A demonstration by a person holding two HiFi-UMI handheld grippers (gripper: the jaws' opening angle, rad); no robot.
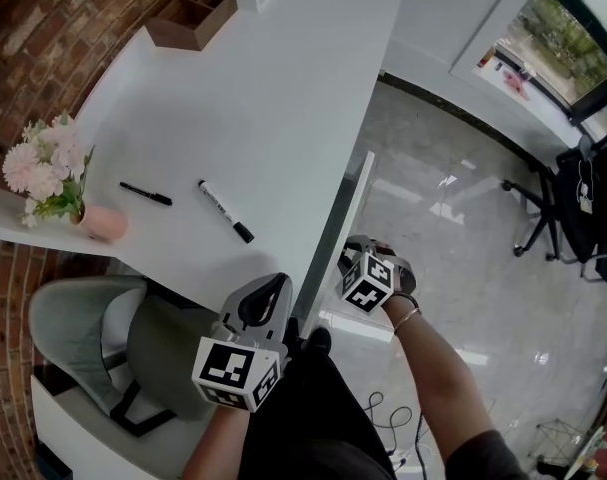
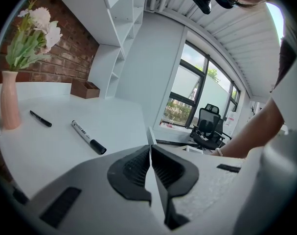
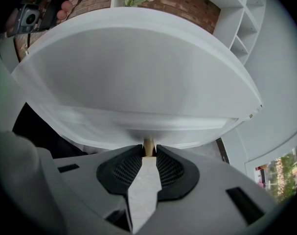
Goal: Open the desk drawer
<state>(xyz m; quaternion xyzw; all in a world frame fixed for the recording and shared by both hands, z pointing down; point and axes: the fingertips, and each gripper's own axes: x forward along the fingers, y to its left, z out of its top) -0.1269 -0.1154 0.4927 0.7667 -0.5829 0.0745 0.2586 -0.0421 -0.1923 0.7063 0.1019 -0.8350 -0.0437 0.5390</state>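
The drawer (image 3: 138, 82) hangs under the surface's (image 1: 263, 98) edge on my right, and my right gripper (image 3: 148, 152) is clamped on its small tan knob (image 3: 148, 144). I'd pull straight out and level, without twisting, so the pads don't slip off. My left gripper (image 2: 150, 155) is closed and empty above the surface, well clear of the marker (image 1: 225, 211), pen (image 1: 145, 194) and vase (image 1: 103, 223). A chair (image 1: 558, 218) stands on the glossy floor (image 1: 453, 298).
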